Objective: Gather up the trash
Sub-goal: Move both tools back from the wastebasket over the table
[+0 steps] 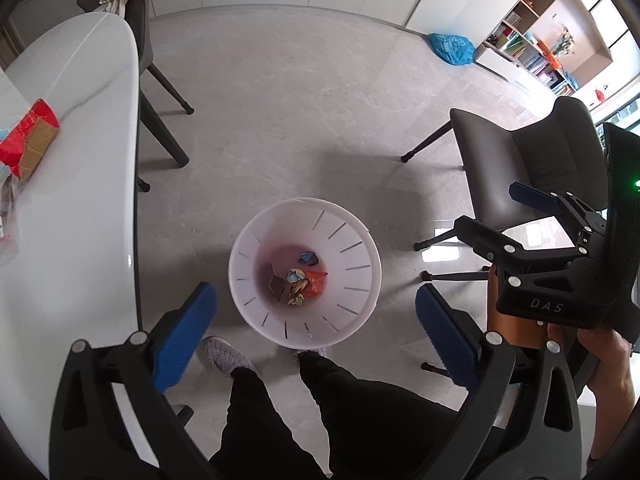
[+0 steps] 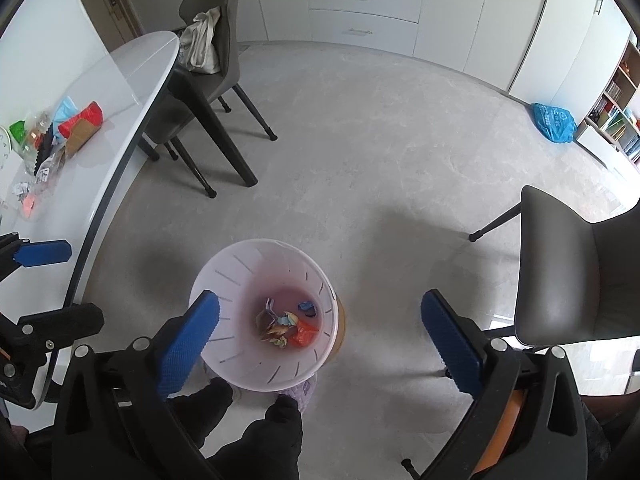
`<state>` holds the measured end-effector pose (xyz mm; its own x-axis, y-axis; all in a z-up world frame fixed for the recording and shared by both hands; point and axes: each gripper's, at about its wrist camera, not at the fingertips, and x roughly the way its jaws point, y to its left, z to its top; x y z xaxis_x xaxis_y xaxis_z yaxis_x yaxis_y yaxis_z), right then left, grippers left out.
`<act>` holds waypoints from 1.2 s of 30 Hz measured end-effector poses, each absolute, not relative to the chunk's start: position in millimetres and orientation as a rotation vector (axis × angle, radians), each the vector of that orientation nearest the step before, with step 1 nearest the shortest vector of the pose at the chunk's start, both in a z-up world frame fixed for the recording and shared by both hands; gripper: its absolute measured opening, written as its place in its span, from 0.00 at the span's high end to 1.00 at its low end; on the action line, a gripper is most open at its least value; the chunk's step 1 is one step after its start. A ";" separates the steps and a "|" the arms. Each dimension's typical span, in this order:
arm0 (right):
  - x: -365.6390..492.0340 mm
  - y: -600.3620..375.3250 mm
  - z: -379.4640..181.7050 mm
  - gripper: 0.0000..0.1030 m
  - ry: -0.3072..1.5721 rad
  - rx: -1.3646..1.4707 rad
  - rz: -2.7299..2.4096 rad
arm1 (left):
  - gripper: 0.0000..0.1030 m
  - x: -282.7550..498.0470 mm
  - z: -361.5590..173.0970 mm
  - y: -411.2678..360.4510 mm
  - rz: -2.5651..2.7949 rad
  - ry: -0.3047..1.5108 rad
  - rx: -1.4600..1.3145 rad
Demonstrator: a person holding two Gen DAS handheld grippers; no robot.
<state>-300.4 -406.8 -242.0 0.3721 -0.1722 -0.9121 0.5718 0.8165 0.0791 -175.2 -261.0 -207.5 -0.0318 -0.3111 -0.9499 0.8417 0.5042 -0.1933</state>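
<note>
Above the white bin (image 1: 304,272), your left gripper (image 1: 316,336) and right gripper (image 2: 320,340) both hang released, nothing between the pads. Crumpled wrappers (image 1: 300,280) lie at the bin's bottom. More trash (image 2: 60,136) sits on the worktop (image 2: 120,92), left of the bin.

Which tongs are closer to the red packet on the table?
Left. The left tongs hang beside the table edge, nearer the red packet; the right tongs hang farther out over the floor.
</note>
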 end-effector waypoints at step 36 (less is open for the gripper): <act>-88.1 -224.4 -161.1 0.02 0.984 0.161 -0.091 | 0.07 31.8 -174.4 -8.2 -0.398 1.164 0.184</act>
<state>-88.1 -224.4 -161.1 0.5514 -0.0042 -0.8342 0.1495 0.9843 0.0939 31.8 -8.2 -174.4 0.3363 -0.2093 -0.9182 0.3973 0.9155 -0.0631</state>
